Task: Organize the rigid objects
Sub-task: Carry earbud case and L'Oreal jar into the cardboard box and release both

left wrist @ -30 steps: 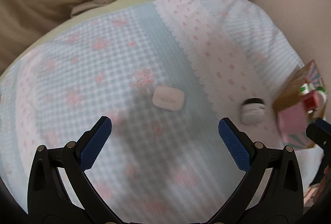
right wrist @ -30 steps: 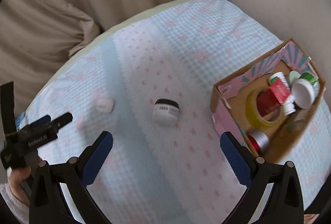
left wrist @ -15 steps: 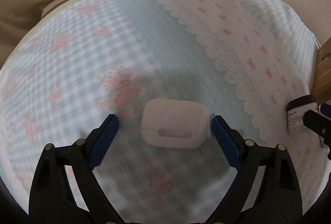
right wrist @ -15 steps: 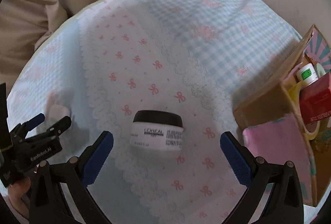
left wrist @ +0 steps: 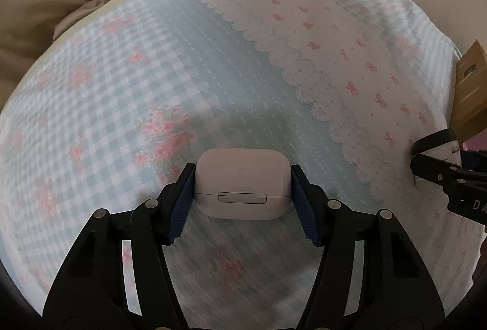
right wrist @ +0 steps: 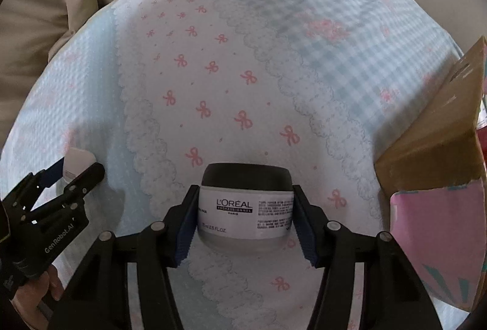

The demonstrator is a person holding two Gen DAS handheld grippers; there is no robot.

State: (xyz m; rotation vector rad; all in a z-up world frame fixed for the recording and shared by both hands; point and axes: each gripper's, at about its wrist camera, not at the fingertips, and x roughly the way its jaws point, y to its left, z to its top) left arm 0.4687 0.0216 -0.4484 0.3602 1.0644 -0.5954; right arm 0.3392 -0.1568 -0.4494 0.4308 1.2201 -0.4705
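The white earbud case [left wrist: 242,182] now sits squarely between the left gripper [left wrist: 240,202]'s jaws, which have narrowed from wide open to press both its sides. Likewise the cream jar [right wrist: 245,208] is clamped between the right gripper [right wrist: 243,220]'s jaws, where half a second ago they only straddled it. Both grasps look made, so lifting toward the cardboard box [right wrist: 438,129] beyond the right jaw seems next. The jar reads "L'ORÉAL"; the patterned cloth [left wrist: 304,34] lies beneath.
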